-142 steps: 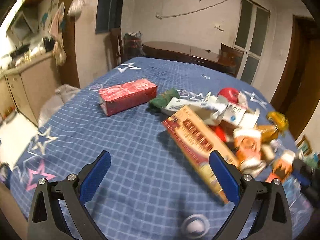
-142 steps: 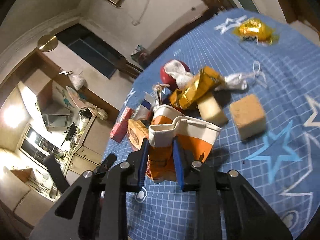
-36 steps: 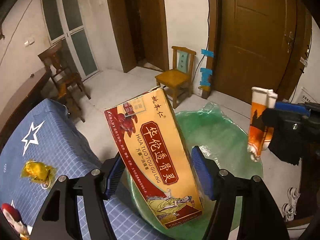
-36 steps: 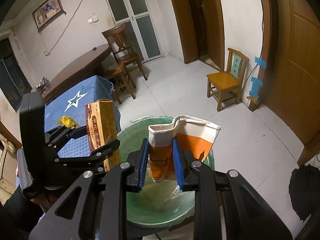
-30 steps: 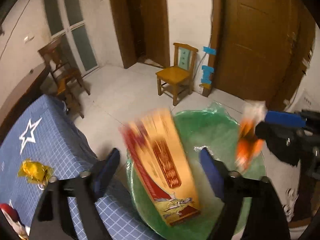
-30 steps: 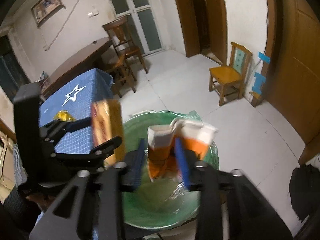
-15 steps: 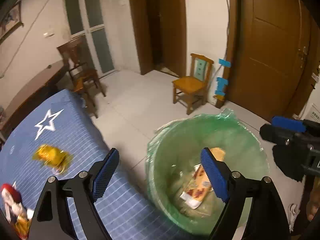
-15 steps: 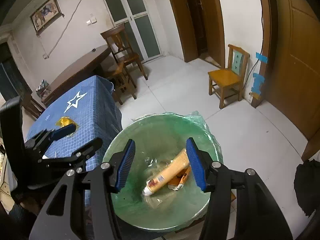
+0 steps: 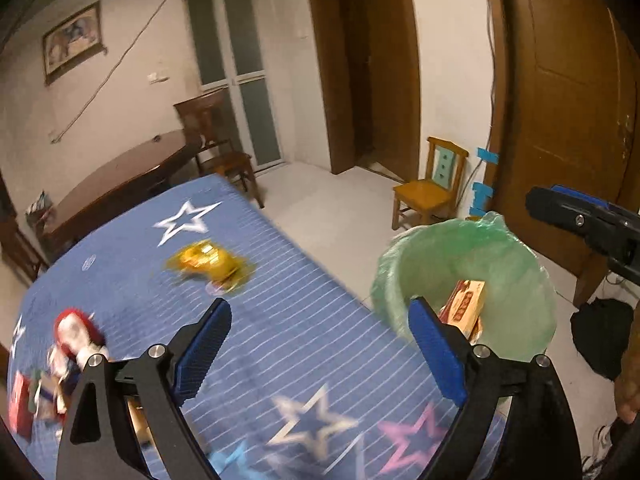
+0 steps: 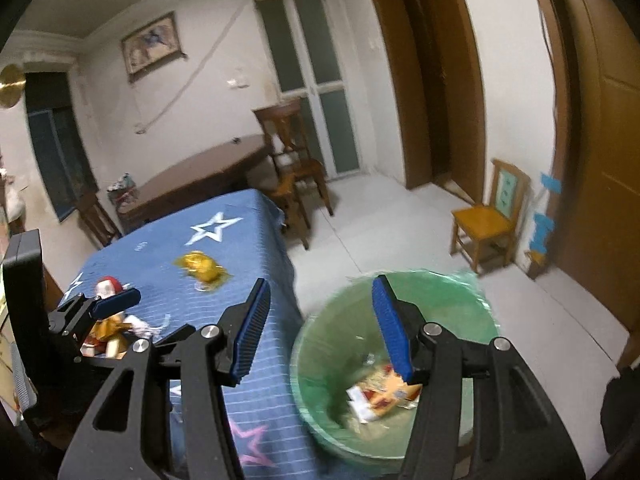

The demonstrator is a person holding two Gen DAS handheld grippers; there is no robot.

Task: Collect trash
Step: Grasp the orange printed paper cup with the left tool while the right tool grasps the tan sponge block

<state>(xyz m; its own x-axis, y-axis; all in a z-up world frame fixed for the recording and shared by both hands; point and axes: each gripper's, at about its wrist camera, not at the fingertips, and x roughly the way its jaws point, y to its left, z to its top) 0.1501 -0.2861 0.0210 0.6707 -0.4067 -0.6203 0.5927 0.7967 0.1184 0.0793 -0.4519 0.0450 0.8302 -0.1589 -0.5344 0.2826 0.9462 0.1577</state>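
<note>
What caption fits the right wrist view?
Empty right gripper open above green-lined bin holding discarded packaging.

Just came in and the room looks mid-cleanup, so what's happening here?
A person is clearing trash off the blue star tablecloth with a gripper in each hand. The left gripper and right gripper both hold nothing; the left jaws are opening. A printed box and wrappers lie in the green-lined bin. A gold wrapper and a red and white item remain on the cloth.
</note>
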